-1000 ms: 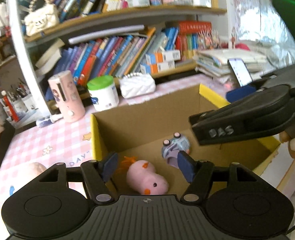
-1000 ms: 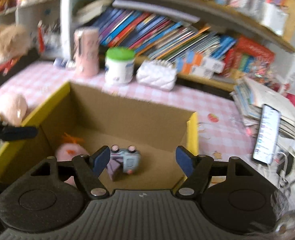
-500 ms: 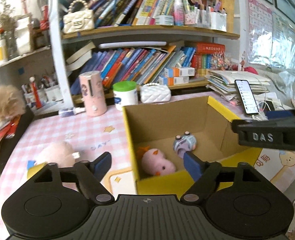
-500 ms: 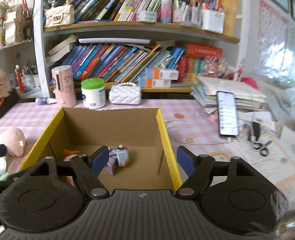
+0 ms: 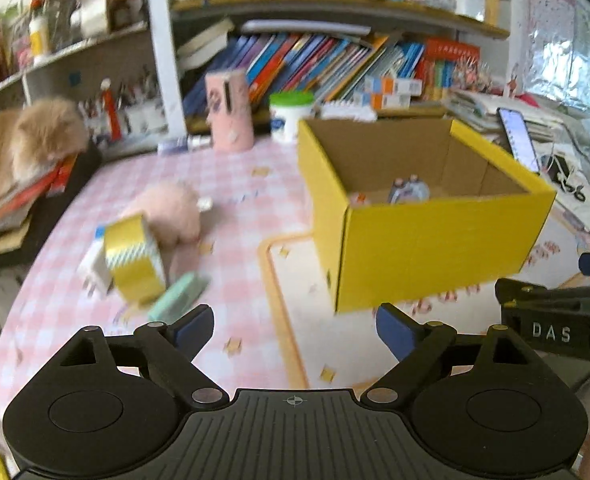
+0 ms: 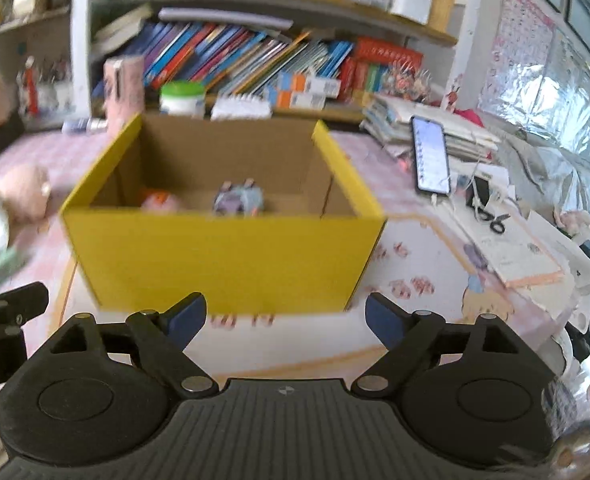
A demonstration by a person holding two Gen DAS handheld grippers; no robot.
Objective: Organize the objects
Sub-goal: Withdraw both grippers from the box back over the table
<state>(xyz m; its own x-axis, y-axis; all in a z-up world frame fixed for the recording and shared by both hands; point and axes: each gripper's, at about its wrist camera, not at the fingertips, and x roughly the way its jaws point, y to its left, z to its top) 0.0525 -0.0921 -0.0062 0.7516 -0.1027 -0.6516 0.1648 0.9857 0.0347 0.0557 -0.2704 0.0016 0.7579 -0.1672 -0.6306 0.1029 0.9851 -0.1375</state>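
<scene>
In the left wrist view the left gripper [image 5: 294, 326] sits at the bottom centre of the frame with its 2 blue-tipped fingers [image 5: 193, 326] spread wide and nothing between them, only the pink checked tablecloth [image 5: 235, 216]. The yellow cardboard box [image 5: 435, 240] stands right of centre, above and beyond the right finger, apart from the tips. Inside it a small grey-purple toy car [image 5: 409, 191] shows over the near wall, with a bit of a pink plush toy [image 5: 359, 199] at its left. Left of centre, above the left finger, lie a gold tape roll [image 5: 135, 258], a mint green block [image 5: 179, 296] just below it, a white adapter [image 5: 95, 268] touching the roll's left side, and a pink fluffy toy [image 5: 167, 212] behind them; all are blurred. A pink cylinder [image 5: 231, 110] and a green-lidded jar [image 5: 291, 116] stand at the table's back edge in the upper middle. In the right wrist view the right gripper [image 6: 285, 316] is likewise released and empty, its tips just below the box's [image 6: 223, 264] near wall at centre frame. A phone [image 6: 431, 160] leans on stacked papers at upper right, well clear of the jaws.
</scene>
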